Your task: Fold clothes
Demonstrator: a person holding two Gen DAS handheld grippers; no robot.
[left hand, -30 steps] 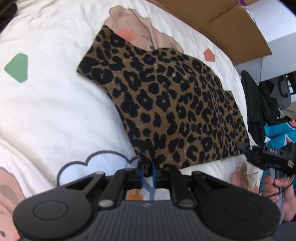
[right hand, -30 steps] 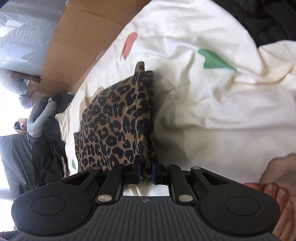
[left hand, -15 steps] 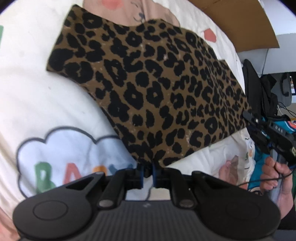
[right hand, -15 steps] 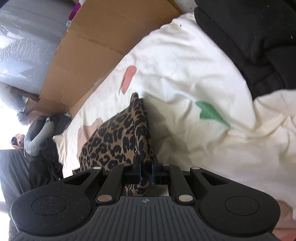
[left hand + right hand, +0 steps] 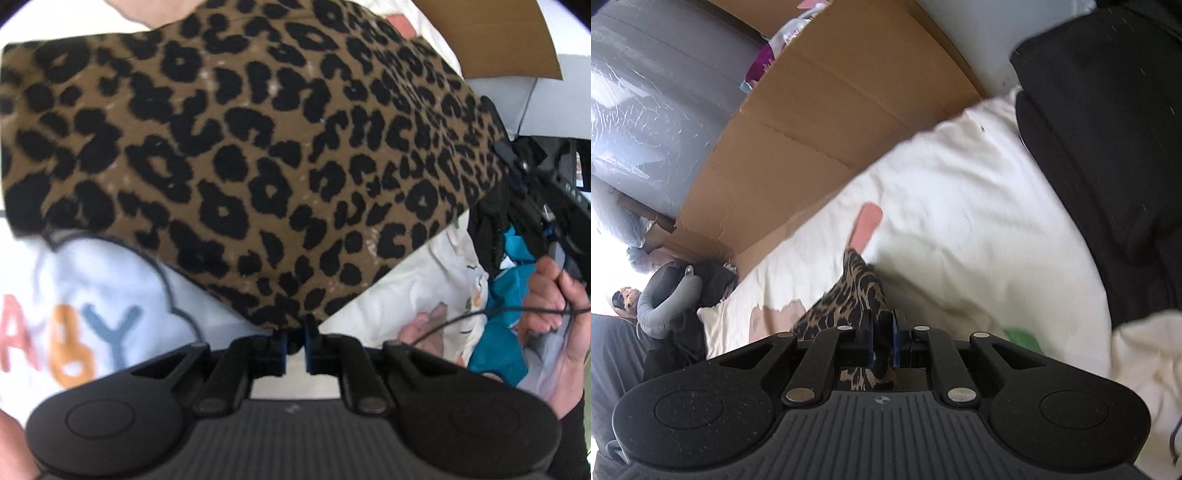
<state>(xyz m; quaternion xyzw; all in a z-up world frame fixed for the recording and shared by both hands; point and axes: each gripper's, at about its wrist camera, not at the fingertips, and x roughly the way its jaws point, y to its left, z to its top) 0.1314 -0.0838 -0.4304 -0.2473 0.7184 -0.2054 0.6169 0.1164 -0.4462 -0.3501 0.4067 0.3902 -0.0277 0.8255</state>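
My left gripper (image 5: 294, 341) points steeply downward, its two blue-padded fingers (image 5: 281, 349) nearly together, pinching one corner of the leopard-print garment (image 5: 258, 155). My right gripper (image 5: 882, 343) tilts down too, its jaws drawn close and clamped on a bunched edge of the same cloth, which runs between the pads and out beneath them. In the left wrist view my right hand (image 5: 557, 314) shows at the far right, fingers wrapped around the handle of its tool, a thin black cable crossing the knuckles and a dark sleeve at the wrist.
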